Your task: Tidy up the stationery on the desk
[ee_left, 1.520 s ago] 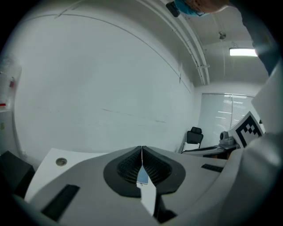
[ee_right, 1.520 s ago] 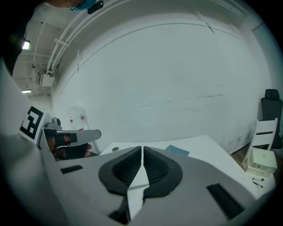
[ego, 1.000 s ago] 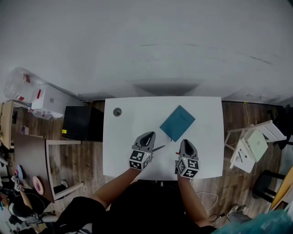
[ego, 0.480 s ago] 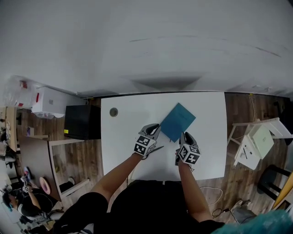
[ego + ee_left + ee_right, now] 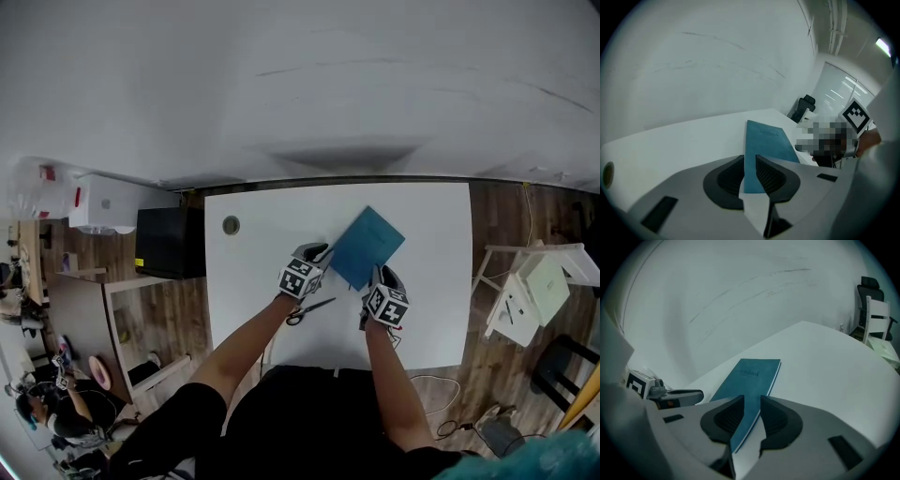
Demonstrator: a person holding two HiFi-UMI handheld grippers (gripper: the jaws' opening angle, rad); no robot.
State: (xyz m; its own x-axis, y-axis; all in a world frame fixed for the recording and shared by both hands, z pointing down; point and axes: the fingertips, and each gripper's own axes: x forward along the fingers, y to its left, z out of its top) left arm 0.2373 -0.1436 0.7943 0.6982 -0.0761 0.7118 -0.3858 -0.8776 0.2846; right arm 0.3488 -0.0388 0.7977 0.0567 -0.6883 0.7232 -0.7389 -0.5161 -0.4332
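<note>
While both grippers slant down over the white desk (image 5: 262, 202), the scene runs from left to right as follows. Well to the left of the left jaws, a round cable hole (image 5: 231, 225) sits in the desktop. The left gripper (image 5: 320, 251) has its jaws apart, and they have just been opening. In the left gripper view a clear gap separates the two ribbed pads. The near end of the teal notebook (image 5: 766, 143) shows through that gap, and neither pad presses on it. Behind these jaws, on the person's side and just beside the wrist, black-handled scissors (image 5: 309, 310) lie flat on the desk, apart from the pads. The notebook (image 5: 367, 246) lies closed and flat on the desk, set diagonally. It is ahead of both pairs of jaws and between the two grippers. Its left corner is at the tips of the left jaws and its lower right edge is at the tips of the right jaws. The right gripper (image 5: 382, 275) also has its jaws apart. In the right gripper view the notebook's (image 5: 750, 378) near corner runs into the gap between the pads. It rests on the desk (image 5: 825, 357), and no pad is closed on it. To the left of the right jaws, that view also shows the left gripper's body and marker cube.
</note>
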